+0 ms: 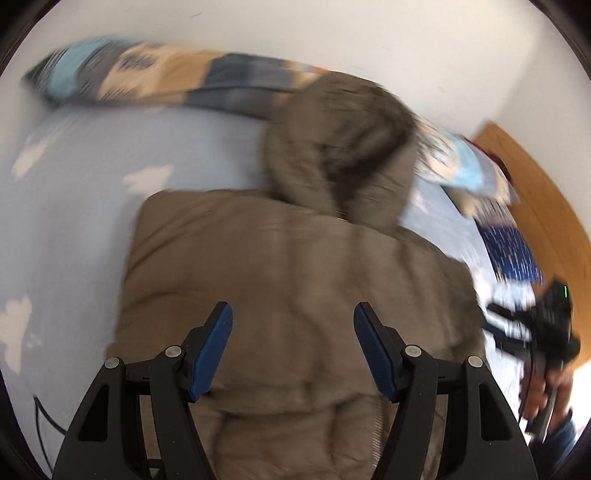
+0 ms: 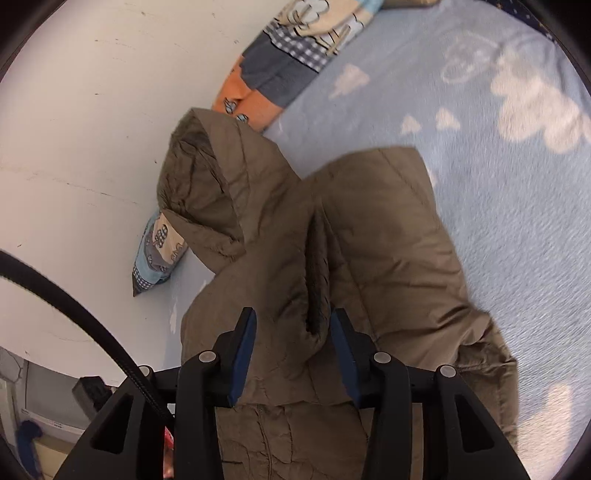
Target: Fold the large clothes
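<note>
Jacket (image 1: 295, 280): a brown padded one with a hood (image 1: 340, 147), lying on a light blue bedsheet (image 1: 74, 221) printed with white clouds. In the left wrist view (blurred throughout) it fills the centre and lower middle of the frame, hood toward the top centre against a white wall (image 1: 332, 33). The left gripper (image 1: 293, 321) sits at the bottom centre above the jacket's body, its blue-padded fingers (image 1: 214, 350) spread wide with nothing between them. A patchwork pillow (image 1: 166, 74) runs along the upper left by the wall. At the right edge the right gripper (image 1: 506, 325) shows as a dark blurred shape held in a hand (image 1: 543, 391); a wooden board (image 1: 546, 206) is behind it.

In the right wrist view the jacket (image 2: 369, 240) takes the centre, hood (image 2: 207, 184) at the centre left leaning on the wall (image 2: 92, 110). A thick fold of it lies between the right gripper's (image 2: 293, 325) partly parted fingers (image 2: 243, 354) (whether the pads actually press the cloth, I cannot tell). The pillow (image 2: 288, 66) shows at the top centre, the sheet (image 2: 517, 184) on the right. A black cable (image 2: 74, 306) crosses the lower left.
</note>
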